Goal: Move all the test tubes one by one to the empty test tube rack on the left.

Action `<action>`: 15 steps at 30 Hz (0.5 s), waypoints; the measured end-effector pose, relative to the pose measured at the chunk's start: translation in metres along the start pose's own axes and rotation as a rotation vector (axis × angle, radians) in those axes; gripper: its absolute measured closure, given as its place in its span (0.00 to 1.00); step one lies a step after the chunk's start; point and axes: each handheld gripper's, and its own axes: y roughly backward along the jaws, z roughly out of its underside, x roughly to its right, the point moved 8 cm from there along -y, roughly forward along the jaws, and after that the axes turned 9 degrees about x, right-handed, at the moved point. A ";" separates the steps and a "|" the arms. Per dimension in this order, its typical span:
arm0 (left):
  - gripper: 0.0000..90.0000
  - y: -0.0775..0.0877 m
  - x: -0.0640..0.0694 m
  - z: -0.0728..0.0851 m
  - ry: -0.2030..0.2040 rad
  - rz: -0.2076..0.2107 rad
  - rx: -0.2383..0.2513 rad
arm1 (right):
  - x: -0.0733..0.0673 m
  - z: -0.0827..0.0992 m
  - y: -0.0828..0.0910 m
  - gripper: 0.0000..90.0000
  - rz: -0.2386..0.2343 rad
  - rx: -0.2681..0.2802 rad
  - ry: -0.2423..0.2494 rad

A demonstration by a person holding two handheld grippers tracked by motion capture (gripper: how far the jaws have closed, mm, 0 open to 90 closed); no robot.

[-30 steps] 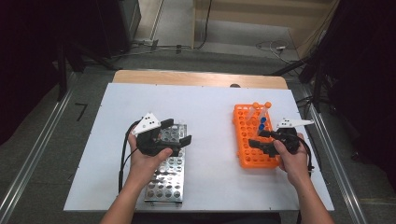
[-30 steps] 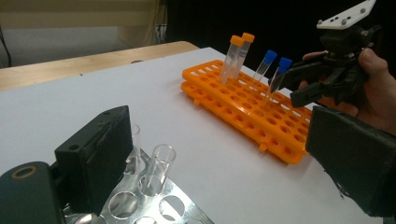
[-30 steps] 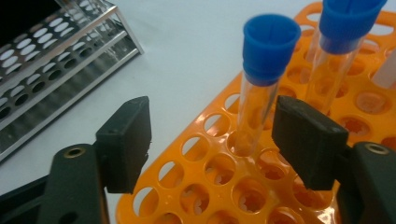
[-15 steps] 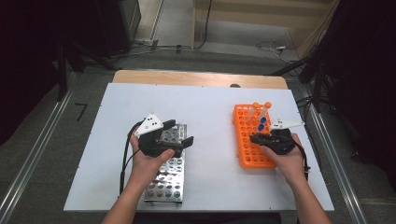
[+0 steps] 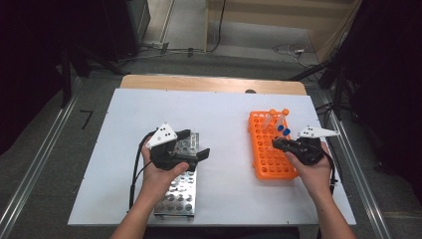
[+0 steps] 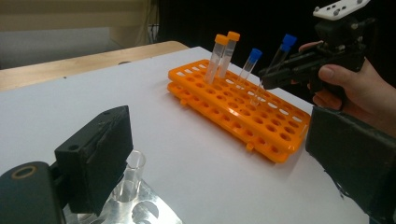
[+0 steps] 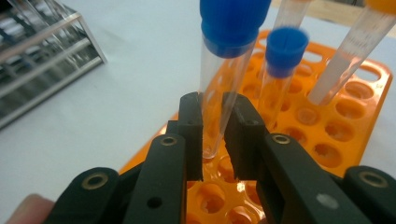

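Right tongs [image 7: 212,135] have just been closing, now clenching the blue-capped tube [image 7: 224,79] over the orange rack [image 7: 355,116]; left tongs [image 5: 191,145] are hanging released. Tilting could be jamming it.

A white table top [image 5: 219,107] occupies the centre of the high view, with a strip of bare wood [image 5: 209,82] along its far edge. Grey floor [image 5: 45,164] surrounds it, crossed by metal rails [image 5: 30,186] at lower left and lower right. Cables [image 5: 293,50] lie at upper right. Dark equipment, possibly stands [image 5: 74,52], fills the upper corners.
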 end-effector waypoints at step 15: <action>0.00 -0.006 0.019 -0.003 -0.032 0.036 0.000 | -0.048 -0.012 -0.003 0.84 -0.166 0.026 0.011</action>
